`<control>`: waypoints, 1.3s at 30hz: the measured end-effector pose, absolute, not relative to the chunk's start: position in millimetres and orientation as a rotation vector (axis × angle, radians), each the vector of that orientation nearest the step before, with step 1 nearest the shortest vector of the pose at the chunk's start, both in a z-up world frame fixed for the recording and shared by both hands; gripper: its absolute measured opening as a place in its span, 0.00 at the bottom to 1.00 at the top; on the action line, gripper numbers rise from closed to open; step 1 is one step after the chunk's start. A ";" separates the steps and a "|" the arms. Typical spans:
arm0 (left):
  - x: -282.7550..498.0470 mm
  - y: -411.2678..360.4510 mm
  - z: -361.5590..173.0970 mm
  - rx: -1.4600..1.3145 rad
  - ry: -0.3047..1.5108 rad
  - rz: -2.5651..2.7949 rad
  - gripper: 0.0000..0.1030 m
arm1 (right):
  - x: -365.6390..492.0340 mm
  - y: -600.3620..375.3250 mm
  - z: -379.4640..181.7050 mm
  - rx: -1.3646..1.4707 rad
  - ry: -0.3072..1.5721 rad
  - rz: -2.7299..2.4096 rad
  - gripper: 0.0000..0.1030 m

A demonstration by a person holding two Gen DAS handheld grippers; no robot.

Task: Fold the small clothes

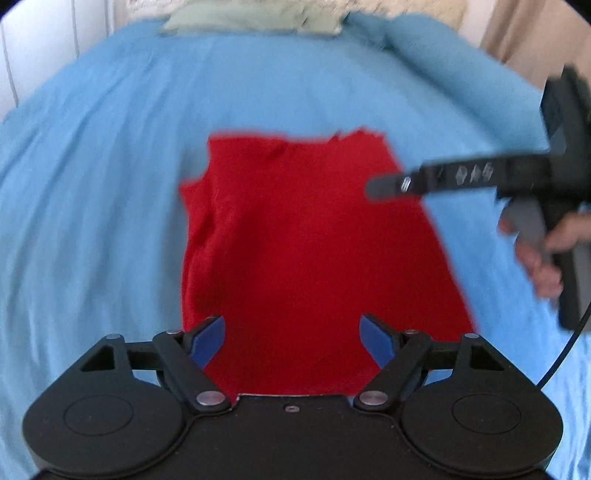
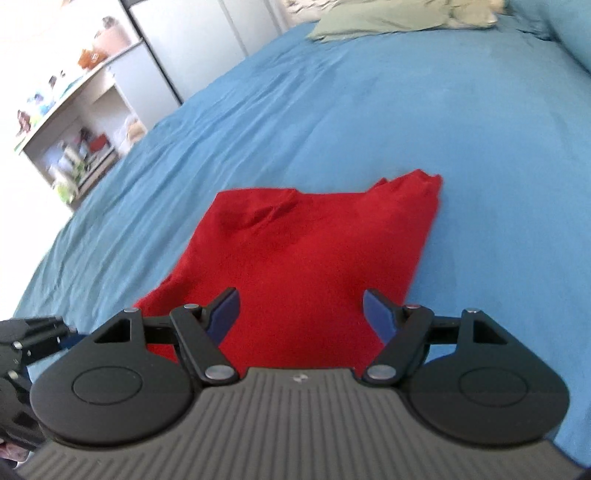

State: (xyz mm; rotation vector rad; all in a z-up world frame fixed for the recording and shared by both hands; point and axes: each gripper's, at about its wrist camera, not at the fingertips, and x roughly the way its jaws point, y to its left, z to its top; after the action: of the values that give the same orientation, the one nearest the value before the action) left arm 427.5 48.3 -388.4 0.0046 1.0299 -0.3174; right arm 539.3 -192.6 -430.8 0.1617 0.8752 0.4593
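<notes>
A small red garment [image 1: 306, 243] lies flat on the blue bed cover [image 1: 110, 184], partly folded into a rough rectangle with a crumpled far edge. It also shows in the right wrist view [image 2: 314, 251]. My left gripper [image 1: 291, 338] is open and empty, above the garment's near edge. My right gripper [image 2: 301, 314] is open and empty, above the garment's near right part. In the left wrist view the right gripper [image 1: 384, 186] reaches in from the right over the garment's right edge, held by a hand [image 1: 543, 254]. The left gripper's body [image 2: 22, 347] shows at the left edge of the right wrist view.
A pale green cloth [image 2: 369, 18] and a light fluffy item [image 1: 258, 7] lie at the far end of the bed. A shelf unit [image 2: 74, 122] with small objects and white cupboard doors [image 2: 207, 40] stand beyond the bed's left side. The blue cover [image 2: 480, 147] spreads around the garment.
</notes>
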 end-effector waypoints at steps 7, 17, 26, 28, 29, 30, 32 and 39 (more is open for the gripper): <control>436.3 50.6 -403.2 0.021 1.072 -0.289 0.89 | 548.5 -182.9 -447.1 0.106 0.882 0.460 0.88; 512.0 99.4 -385.8 -0.216 1.101 -0.287 0.96 | 535.9 -229.5 -428.3 0.317 0.984 0.409 0.99; 544.6 106.0 -417.1 -0.364 1.133 -0.279 0.78 | 534.4 -238.2 -467.6 0.513 1.067 0.406 0.97; 543.1 101.0 -417.8 -0.331 1.125 -0.281 0.78 | 536.6 -235.6 -474.4 0.532 1.076 0.403 0.96; 543.9 102.0 -419.3 -0.336 1.120 -0.280 0.78 | 536.8 -234.4 -476.0 0.536 1.073 0.398 0.96; 543.2 102.6 -419.4 -0.344 1.117 -0.279 0.77 | 537.5 -233.3 -478.5 0.545 1.068 0.395 0.96; 540.3 103.6 -420.2 -0.365 1.114 -0.296 0.68 | 537.7 -231.4 -480.2 0.568 1.054 0.392 0.95; 534.0 111.3 -430.8 -0.443 1.128 -0.310 0.64 | 547.1 -219.9 -486.4 0.591 1.057 0.406 0.91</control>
State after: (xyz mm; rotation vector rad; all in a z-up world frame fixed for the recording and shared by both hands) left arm 534.0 111.3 -430.8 -0.4429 1.1277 -0.3101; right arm 547.1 -219.9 -486.4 0.5913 1.0567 0.4057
